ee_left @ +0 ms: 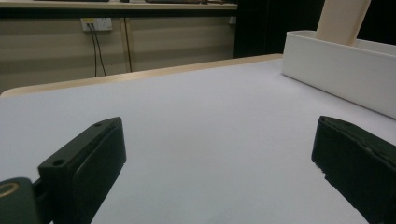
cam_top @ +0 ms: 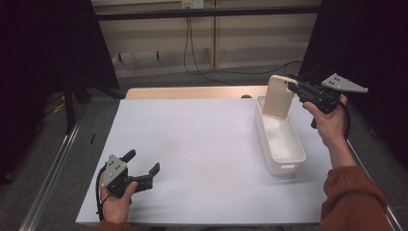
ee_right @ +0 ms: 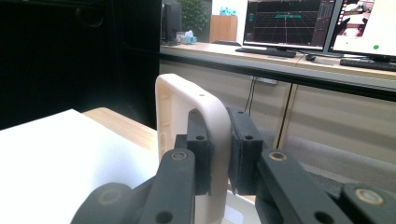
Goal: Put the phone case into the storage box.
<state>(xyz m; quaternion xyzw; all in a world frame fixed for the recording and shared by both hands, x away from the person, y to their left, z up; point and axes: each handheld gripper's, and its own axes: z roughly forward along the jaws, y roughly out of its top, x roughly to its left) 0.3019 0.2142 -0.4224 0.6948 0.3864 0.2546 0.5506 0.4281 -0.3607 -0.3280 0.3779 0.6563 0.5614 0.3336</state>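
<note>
Gripping the beige lid (cam_top: pixel 279 96) upright over the white bin's (cam_top: pixel 286 161) far end, right gripper (cam_top: pixel 291 88) fingers clamped; left gripper (cam_top: pixel 142 169) fingers open, near desk's (cam_top: pixel 202 139) front-left corner.

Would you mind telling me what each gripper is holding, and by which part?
The right gripper clamps the cream lid by its upper edge, above the white bin. The left gripper holds nothing.

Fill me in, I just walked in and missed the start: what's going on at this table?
A person works with two hand-held grippers. The right gripper is clamped on the edge of a flat cream plastic lid, holding it upright with its lower end inside the long white plastic bin at the table's right side. The left gripper rests open on the white table cover, holding nothing.
</note>
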